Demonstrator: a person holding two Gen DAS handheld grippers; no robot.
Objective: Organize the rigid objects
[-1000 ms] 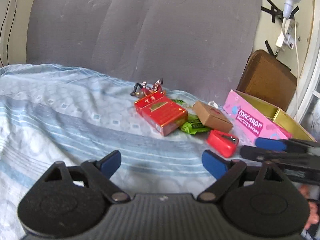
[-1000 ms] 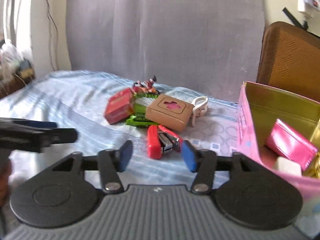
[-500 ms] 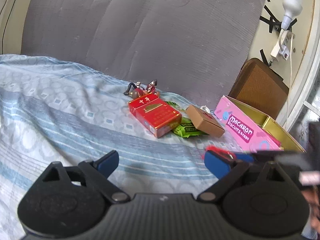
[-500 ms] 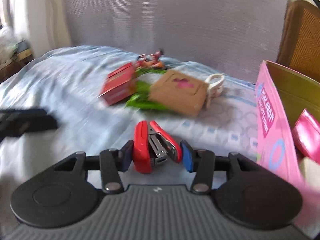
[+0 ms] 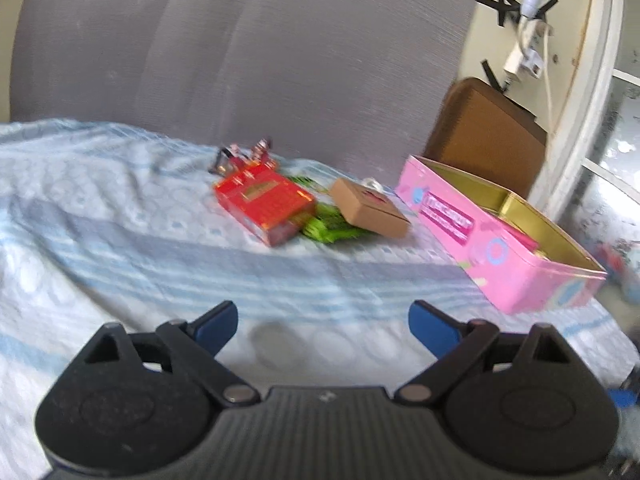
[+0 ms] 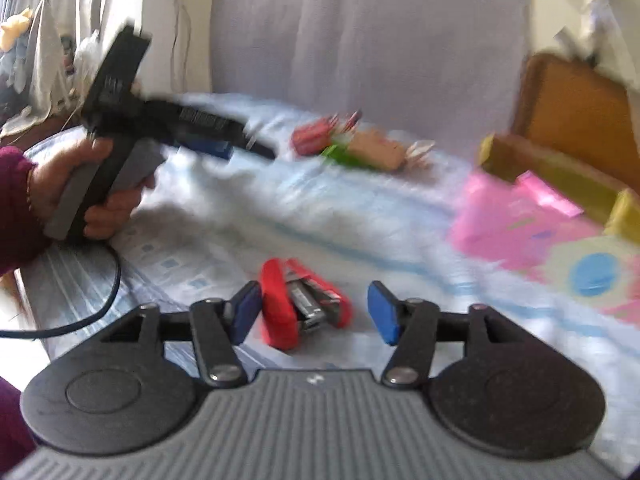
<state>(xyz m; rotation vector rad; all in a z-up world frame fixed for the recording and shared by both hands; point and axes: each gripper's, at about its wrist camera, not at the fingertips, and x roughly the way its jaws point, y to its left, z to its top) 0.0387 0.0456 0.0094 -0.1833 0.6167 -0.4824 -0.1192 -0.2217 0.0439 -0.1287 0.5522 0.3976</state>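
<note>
My right gripper [image 6: 316, 314] is open with a red stapler [image 6: 298, 306] lying between its fingers on the blue bedsheet, against the left pad [image 6: 246, 312]. My left gripper [image 5: 320, 324] is open and empty above the sheet; it also shows in the right wrist view [image 6: 224, 148], held by a hand. A red box [image 5: 266, 206], green packets [image 5: 332, 228] and a brown box [image 5: 370, 210] lie ahead of it. The open pink Macaron tin [image 5: 492, 244] stands to the right and holds a pink item [image 6: 548, 196].
A small toy figure [image 5: 244, 156] lies behind the red box. A grey headboard [image 5: 260, 48] rises at the back. A brown chair [image 5: 484, 136] stands behind the tin. A cable [image 6: 100, 300] hangs from the left handle near the bed edge.
The right gripper has pulled back and swung left with the stapler still between its fingers. The left gripper has moved away to the left; the stapler has left its view.
</note>
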